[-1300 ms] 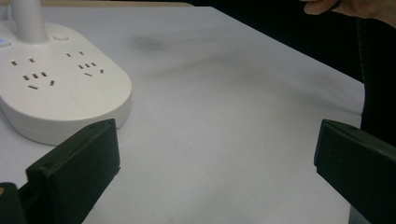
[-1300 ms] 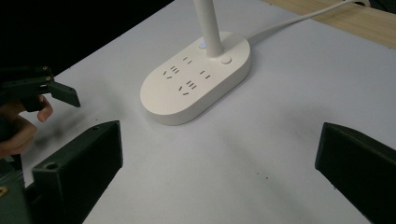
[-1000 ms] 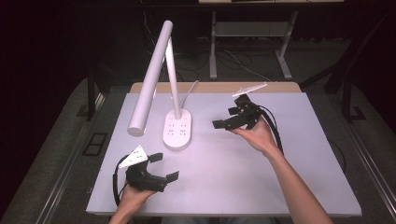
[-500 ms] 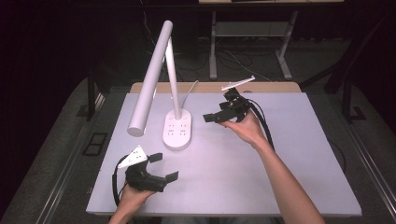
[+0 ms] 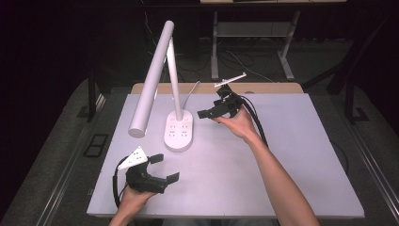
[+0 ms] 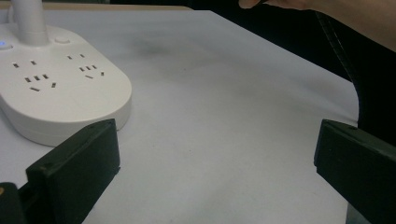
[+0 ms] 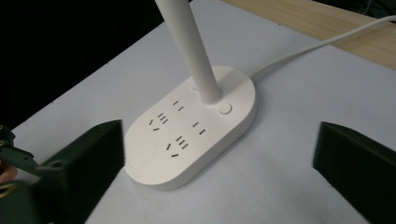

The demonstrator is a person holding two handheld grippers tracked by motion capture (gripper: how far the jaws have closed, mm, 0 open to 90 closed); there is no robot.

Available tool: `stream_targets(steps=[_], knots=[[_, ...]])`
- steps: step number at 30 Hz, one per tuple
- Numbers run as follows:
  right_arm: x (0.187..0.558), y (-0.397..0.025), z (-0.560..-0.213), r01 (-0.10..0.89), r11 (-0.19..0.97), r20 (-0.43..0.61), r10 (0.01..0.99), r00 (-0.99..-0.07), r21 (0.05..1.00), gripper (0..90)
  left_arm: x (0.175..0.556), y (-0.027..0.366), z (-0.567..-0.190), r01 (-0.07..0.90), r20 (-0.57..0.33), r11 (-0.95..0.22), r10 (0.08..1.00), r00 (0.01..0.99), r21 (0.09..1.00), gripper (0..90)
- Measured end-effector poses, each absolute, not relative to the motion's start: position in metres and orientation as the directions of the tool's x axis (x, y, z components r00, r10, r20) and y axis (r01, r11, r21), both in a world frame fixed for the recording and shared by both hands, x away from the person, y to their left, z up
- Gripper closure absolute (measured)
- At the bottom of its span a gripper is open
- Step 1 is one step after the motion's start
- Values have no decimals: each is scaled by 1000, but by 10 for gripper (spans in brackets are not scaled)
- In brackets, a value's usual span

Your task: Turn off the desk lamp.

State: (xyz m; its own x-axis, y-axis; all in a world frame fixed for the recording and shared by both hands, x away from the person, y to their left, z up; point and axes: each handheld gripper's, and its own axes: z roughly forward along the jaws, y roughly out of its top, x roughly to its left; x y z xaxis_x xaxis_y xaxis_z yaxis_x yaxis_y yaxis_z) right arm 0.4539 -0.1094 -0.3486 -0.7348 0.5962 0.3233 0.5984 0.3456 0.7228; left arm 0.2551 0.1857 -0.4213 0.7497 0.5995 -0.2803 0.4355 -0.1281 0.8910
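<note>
Black jaws of the left gripper (image 5: 163, 167) are seen spread wide apart with nothing between them, low over the near left part of the white table (image 5: 291, 160). It is held by the left hand (image 5: 134, 197), and a grey three-cornered plate is carried on its top. In the left gripper view the two jaws stand at the frame's sides, bare table between them.

The right gripper (image 5: 212, 109) is held by the right hand (image 5: 237, 123) above the table, just beside the lamp base on its right side. Its jaws are likewise parted and empty, and in the right gripper view they frame the base from either side without touching it.

One desk lamp (image 5: 155, 80) is counted. Its white oval base (image 7: 191, 135) rests flat on the table, with an upright stem and a long tilted head bar. Four sets of socket slots can be made out on the base, and two round buttons by the stem. One white cable (image 7: 322, 44) is led from the base toward the wooden far edge (image 5: 263, 88). No container is seen.
</note>
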Motion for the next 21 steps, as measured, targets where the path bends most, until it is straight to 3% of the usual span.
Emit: stream_targets(steps=[2,16,21], knots=[[457,-107,-350,595,335,328,592,-736,730,152,255,186,-421,437,-284,-123,599,749,891,0],[478,-90,-364,615,351,355,577,-736,706,338,257,188,-421,435,-284,-117,602,746,893,0],[483,-86,-372,619,342,372,564,-737,707,449,258,190,-421,434,-284,-113,606,743,894,0]])
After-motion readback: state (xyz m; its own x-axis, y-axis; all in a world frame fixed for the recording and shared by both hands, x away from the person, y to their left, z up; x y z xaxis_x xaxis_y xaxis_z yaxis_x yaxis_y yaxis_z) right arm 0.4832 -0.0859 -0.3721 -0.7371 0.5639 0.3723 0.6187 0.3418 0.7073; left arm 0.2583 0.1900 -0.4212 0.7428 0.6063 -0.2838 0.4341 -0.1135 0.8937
